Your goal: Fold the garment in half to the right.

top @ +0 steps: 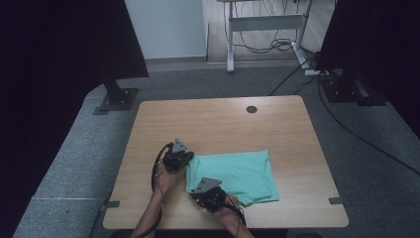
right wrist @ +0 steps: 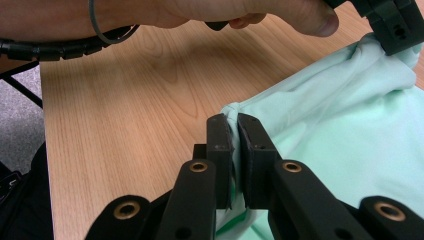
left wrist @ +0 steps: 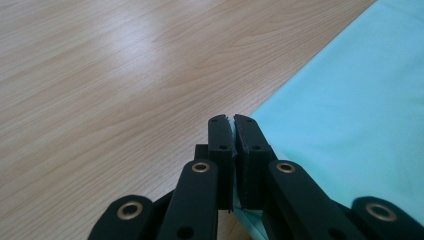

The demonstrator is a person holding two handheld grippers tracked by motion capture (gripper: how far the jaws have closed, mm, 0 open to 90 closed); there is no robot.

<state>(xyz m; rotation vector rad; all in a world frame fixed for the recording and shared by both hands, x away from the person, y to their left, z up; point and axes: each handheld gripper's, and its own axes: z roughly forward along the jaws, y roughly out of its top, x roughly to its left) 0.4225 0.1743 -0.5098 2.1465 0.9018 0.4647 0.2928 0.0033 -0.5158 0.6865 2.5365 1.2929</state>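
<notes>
Folded mint-green cloth (top: 237, 176) is pinched along its left edge, far corner in left gripper (top: 184, 159), near corner in right gripper (top: 207, 194); bulk lies right on the tabletop (top: 218, 124).

A wooden table (top: 218, 124) stands on grey carpet (top: 64, 163), a white wall (top: 166, 27) behind.
</notes>
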